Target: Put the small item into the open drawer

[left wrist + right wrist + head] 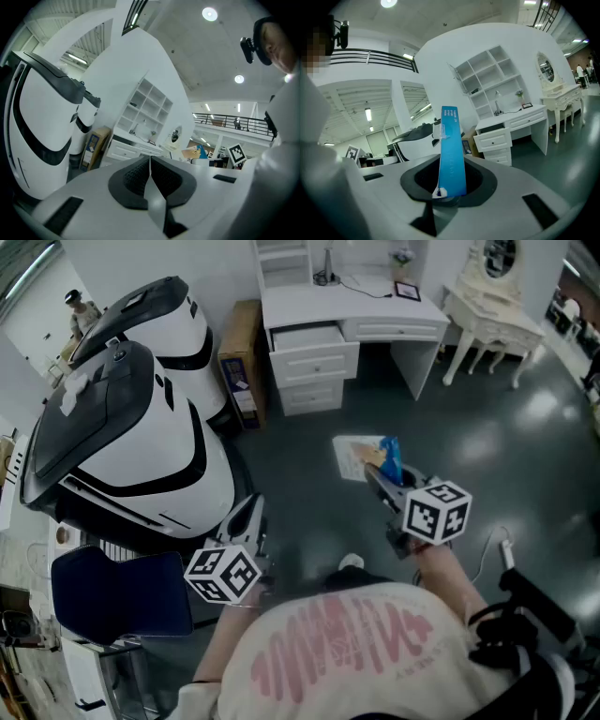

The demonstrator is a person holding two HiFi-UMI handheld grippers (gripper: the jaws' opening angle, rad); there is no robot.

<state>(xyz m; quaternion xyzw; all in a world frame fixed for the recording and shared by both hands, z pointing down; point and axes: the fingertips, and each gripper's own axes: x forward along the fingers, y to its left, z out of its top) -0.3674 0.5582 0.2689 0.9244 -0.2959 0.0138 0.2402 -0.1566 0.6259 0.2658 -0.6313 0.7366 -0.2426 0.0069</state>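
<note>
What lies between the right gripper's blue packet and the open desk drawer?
Head view: only bare dark floor separates the blue packet in the right gripper from the open drawer.

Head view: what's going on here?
A person holds a gripper in each hand. The right gripper is shut on a flat blue packet. The left gripper is shut with nothing in it. The white desk with its open top drawer is across the floor, so the packet is not yet in.
</note>
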